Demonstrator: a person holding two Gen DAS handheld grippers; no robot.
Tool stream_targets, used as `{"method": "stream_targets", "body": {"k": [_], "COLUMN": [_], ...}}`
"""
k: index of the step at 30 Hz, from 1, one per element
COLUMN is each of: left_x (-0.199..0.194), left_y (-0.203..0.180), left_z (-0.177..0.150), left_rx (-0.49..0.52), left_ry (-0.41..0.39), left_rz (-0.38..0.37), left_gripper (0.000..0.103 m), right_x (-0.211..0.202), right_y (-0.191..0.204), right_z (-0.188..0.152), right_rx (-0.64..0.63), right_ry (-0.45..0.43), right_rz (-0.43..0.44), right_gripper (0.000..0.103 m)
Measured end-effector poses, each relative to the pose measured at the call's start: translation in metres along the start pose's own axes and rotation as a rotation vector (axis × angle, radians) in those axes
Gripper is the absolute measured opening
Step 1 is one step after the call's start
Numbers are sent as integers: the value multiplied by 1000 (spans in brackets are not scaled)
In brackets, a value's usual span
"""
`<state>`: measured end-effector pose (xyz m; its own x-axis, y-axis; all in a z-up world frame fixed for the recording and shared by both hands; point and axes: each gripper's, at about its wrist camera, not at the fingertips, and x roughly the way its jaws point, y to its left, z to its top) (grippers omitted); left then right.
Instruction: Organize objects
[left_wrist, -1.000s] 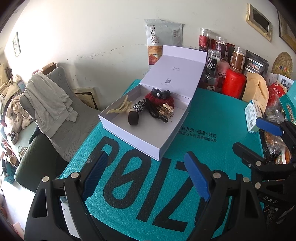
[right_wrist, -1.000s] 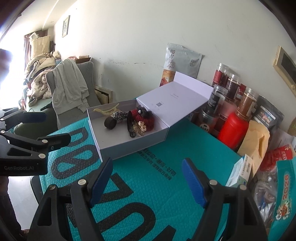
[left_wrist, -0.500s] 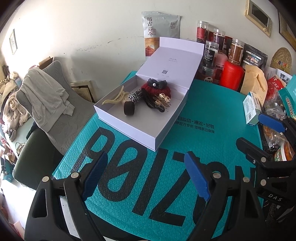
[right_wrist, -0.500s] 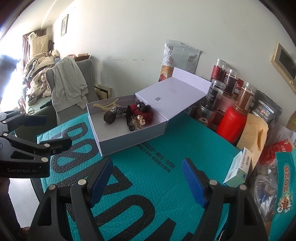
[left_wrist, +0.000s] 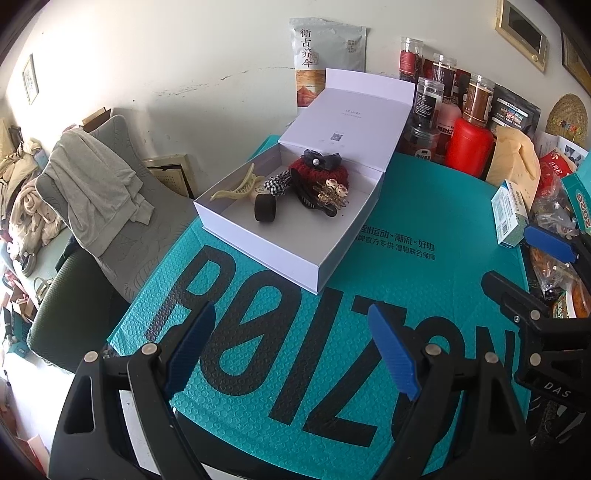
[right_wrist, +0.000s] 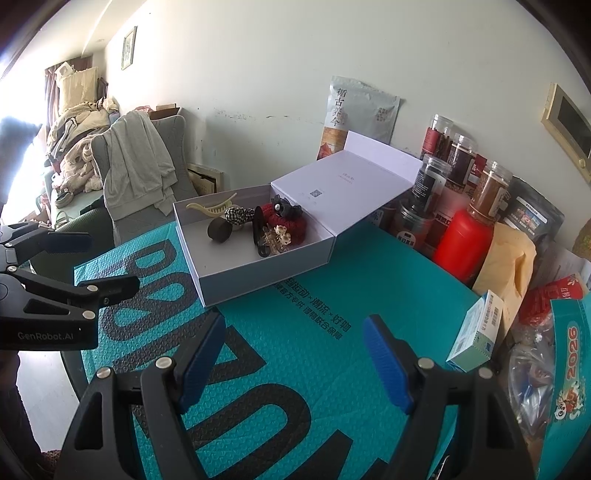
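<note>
While both grippers gape, bare mat (left_wrist: 424, 288) fronts box (left_wrist: 295, 258).

Small round cream object (left_wrist: 259, 189) in the open white cardboard box (left_wrist: 295, 254), partly hidden behind the cream claw hair clip (left_wrist: 236, 188) and black cylinder (left_wrist: 265, 207); identity unclear. Grey standing pouch (right_wrist: 360, 110), lower half hidden behind the box lid. Teal "2026" carton (right_wrist: 569, 373), cut off at 3 o'clock.
</note>
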<state>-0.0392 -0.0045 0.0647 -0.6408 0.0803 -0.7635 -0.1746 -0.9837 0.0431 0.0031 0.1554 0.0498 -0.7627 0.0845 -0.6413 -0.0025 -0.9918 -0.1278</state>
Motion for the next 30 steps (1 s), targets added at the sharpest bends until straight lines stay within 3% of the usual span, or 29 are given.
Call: {"method": "stream_targets", "body": {"k": [30], "left_x": [-6], "left_y": [-8], "left_z": [-11], "left_rx": [7], "left_ry": [21], "left_rz": [13], "left_gripper": [84], "right_x": [-4], "right_y": [-4], "right_z": [-6], "right_rx": [11], "right_ry": [1], "right_rz": [-3], "right_gripper": [78]}}
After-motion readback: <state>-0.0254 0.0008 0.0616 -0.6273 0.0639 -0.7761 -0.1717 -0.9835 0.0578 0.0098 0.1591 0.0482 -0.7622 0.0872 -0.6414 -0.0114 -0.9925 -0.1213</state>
